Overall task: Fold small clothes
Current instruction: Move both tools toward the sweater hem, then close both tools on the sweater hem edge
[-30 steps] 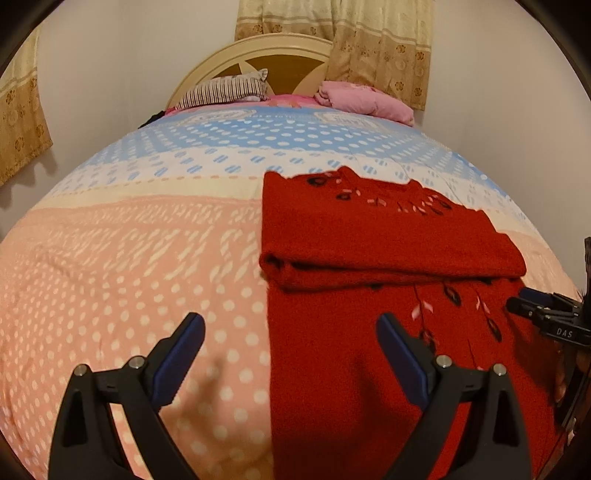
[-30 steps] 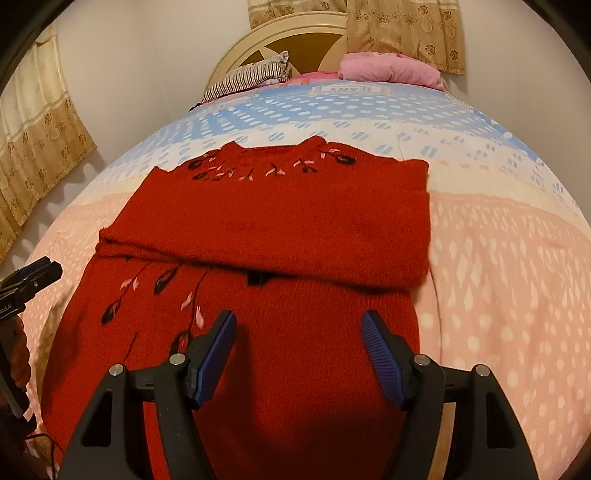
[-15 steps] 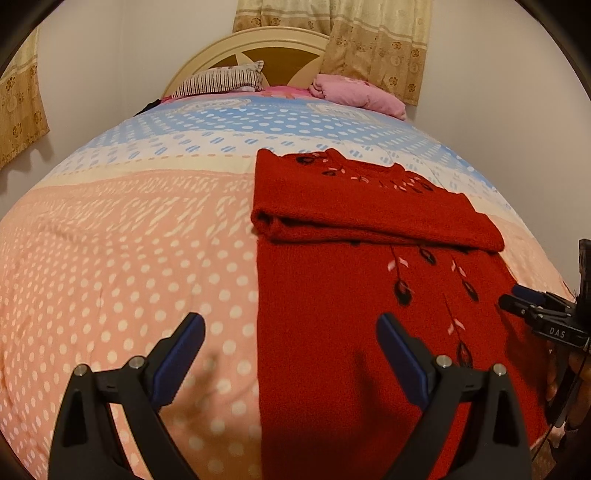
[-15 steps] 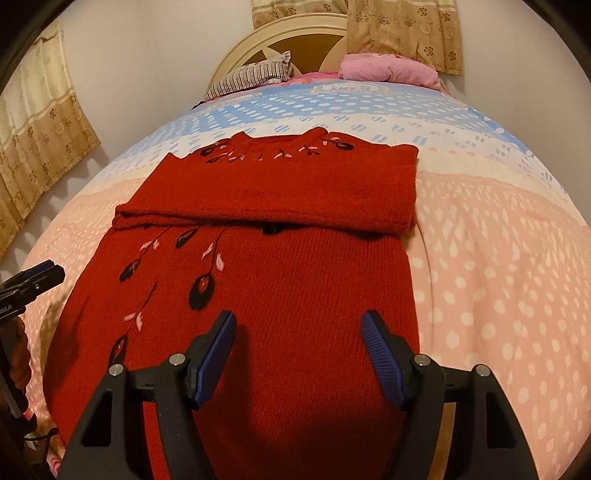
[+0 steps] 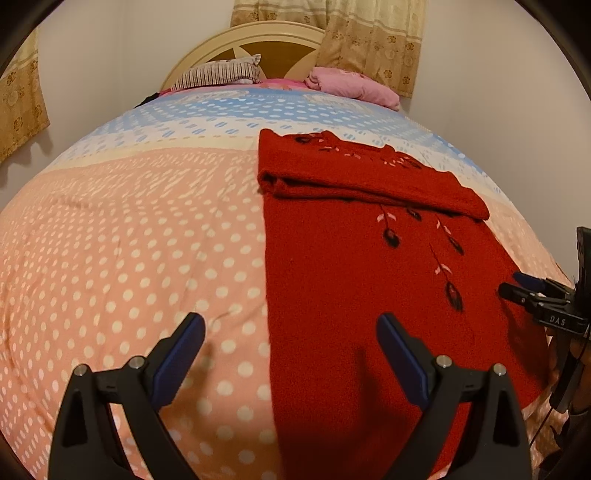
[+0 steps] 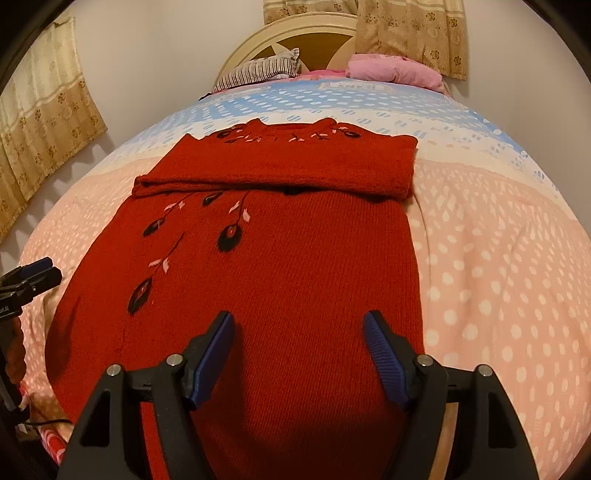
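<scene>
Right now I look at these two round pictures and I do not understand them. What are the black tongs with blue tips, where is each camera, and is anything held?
There is no robot. A person holds one two-finger gripper in each hand, and each gripper carries a wide-angle camera looking forward along its fingers.

The left wrist picture shows the left gripper at the bottom, and the right gripper at its right edge. The right wrist picture shows the right gripper from behind.

On the bed lies a red sweater, its sleeves folded across the chest. Two pillows lie by the headboard.

Both grippers stand open above the sweater's lower part. The right one's jaws have just opened a little. Nothing is held.
</scene>
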`<state>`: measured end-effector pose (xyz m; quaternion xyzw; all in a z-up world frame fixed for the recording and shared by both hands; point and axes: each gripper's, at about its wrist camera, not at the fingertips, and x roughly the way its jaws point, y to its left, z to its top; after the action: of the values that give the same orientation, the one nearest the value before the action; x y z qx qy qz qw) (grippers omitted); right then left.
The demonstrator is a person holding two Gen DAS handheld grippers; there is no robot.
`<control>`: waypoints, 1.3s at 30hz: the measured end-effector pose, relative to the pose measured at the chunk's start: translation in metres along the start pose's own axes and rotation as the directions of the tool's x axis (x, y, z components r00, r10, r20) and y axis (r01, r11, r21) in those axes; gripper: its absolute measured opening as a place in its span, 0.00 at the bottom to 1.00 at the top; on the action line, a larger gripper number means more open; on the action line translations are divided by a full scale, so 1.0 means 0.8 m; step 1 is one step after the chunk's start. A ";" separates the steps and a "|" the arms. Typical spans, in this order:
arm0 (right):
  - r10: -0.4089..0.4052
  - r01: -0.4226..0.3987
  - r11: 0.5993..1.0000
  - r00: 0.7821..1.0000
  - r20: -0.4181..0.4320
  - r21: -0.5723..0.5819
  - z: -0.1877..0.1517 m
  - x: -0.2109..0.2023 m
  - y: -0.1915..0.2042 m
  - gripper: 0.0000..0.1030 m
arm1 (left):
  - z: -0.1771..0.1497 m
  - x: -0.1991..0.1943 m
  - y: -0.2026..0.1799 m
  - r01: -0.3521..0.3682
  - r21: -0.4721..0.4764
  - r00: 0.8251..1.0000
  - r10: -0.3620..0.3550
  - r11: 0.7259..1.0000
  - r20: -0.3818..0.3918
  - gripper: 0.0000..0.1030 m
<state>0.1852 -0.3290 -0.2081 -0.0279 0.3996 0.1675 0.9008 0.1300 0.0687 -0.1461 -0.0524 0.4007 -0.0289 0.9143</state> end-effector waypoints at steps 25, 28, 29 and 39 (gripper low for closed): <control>-0.032 0.037 0.998 0.996 0.078 -0.056 -0.054 -0.029 0.011 0.79 | -0.093 -0.041 0.006 0.114 -0.102 0.986 -0.125 0.988 -0.111 0.56; -0.019 0.023 0.998 0.996 0.087 -0.054 -0.060 -0.034 0.009 0.79 | -0.095 -0.041 0.007 0.115 -0.111 0.985 -0.128 0.987 -0.116 0.54; -0.012 0.017 0.998 0.996 0.091 -0.053 -0.061 -0.035 0.008 0.79 | -0.094 -0.039 0.006 0.116 -0.107 0.986 -0.128 0.987 -0.110 0.54; 0.032 -0.037 0.998 0.996 0.087 0.048 -0.071 -0.072 -0.014 0.79 | -0.095 -0.032 -0.003 0.099 -0.064 0.990 -0.105 0.993 -0.096 0.28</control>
<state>0.1126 -0.3661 -0.2053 0.0089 0.3647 0.1741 0.9147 0.0568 0.0632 -0.1783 -0.0985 0.4429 -0.0663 0.8887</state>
